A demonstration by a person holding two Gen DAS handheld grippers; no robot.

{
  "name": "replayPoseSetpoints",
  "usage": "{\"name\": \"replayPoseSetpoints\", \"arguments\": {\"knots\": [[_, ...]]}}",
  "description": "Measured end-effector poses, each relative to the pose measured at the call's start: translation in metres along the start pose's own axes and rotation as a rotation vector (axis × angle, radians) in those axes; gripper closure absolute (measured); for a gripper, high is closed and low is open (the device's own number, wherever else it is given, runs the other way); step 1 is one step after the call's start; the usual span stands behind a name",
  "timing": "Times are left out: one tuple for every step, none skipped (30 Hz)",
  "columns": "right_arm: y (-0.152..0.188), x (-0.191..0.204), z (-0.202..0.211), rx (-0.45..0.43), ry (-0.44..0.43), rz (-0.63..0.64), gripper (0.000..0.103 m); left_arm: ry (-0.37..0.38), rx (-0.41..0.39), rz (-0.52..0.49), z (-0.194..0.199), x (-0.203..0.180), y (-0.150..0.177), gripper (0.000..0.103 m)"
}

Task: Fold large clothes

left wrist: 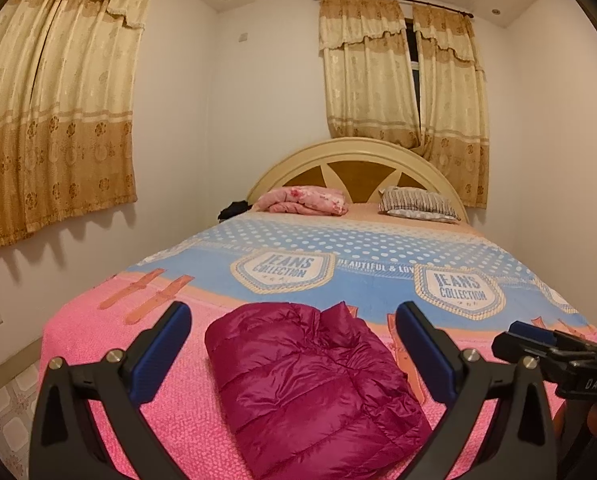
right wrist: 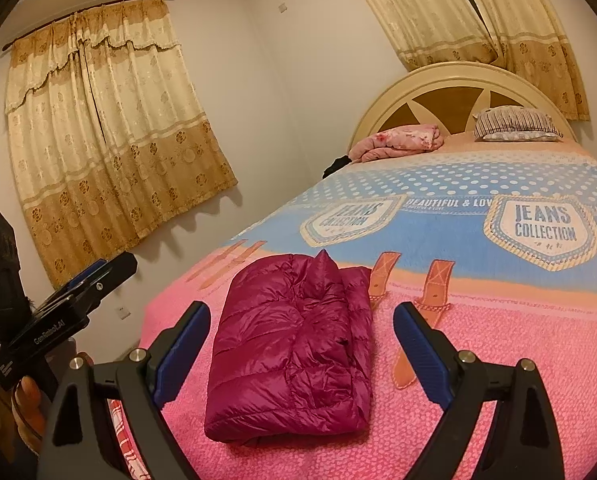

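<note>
Folded magenta jacket (left wrist: pixel 310 388) on pink-and-blue bedspread (left wrist: pixel 358 276) — curtained (left wrist: pixel 54 120) bedroom.

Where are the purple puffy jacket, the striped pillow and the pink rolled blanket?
Purple puffy jacket (right wrist: pixel 294 344), right wrist view: centre of its folded top.
Striped pillow (left wrist: pixel 416 202), left wrist view: middle of its striped face.
Pink rolled blanket (left wrist: pixel 304 200), left wrist view: middle of the bundle.

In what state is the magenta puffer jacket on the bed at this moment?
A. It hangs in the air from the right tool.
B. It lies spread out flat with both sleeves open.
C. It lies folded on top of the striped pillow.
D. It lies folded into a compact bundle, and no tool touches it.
D: the magenta puffer jacket rests as a folded bundle on the pink bedspread, and both the right tool and the left tool are open and apart from it.
</note>
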State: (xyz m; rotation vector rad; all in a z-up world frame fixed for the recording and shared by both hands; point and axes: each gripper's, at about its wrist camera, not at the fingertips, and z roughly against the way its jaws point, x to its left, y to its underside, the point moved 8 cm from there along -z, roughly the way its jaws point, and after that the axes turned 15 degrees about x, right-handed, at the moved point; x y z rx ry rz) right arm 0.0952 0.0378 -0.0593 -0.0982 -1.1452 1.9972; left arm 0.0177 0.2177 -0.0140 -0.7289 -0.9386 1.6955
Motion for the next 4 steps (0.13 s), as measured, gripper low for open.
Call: {"name": "replayPoseSetpoints", "arguments": {"knots": [[0.0006,0.0001,-0.0002,0.001,-0.001,0.000,0.010,0.001,-0.007,-0.008,0.0004,-0.0010,-0.0002,0.000],[0.0013,0.0001,-0.0004,0.003,-0.001,0.001,0.010,0.004,-0.010,-0.019,0.0005,-0.0033,0.0003,0.000],[0.0017,0.0000,-0.0010,0.004,0.000,0.001,0.010,0.010,-0.011,-0.027,0.0004,-0.0051,0.0008,0.000],[0.0022,-0.0004,-0.0015,0.005,0.001,0.000,0.010,0.018,-0.012,-0.036,0.0002,-0.0074,0.0010,0.000]]}}
